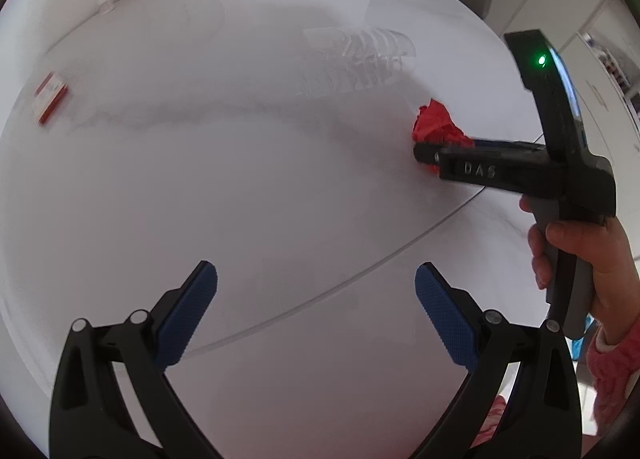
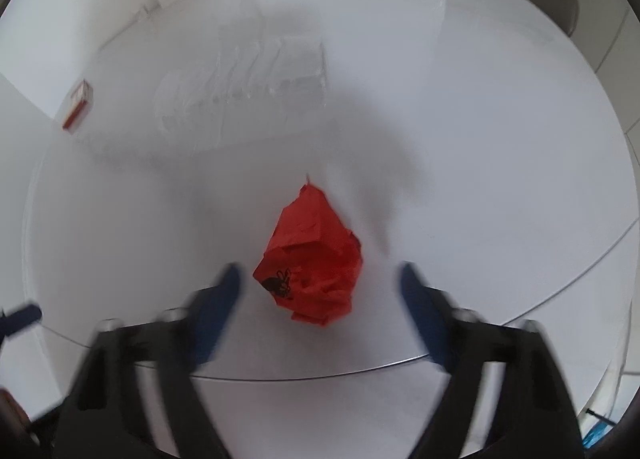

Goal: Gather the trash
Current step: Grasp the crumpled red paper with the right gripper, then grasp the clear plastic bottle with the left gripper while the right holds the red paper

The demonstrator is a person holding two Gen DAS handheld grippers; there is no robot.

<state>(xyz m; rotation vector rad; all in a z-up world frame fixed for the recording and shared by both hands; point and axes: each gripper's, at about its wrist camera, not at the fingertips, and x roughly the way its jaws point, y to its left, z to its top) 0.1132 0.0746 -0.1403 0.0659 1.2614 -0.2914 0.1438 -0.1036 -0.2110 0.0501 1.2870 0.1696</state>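
So far nothing is collected: the crumpled red paper (image 2: pixel 312 259) lies on the white table (image 2: pixel 480 179), between the right gripper (image 2: pixel 320 287)'s parted, untouching pads. The left gripper (image 1: pixel 316 299) hangs apart, empty, nearer left.

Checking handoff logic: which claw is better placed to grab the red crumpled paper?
Right. The right claw already straddles the red paper, pads not yet pressing on it. The left claw hangs open over bare table, off to the side of it.
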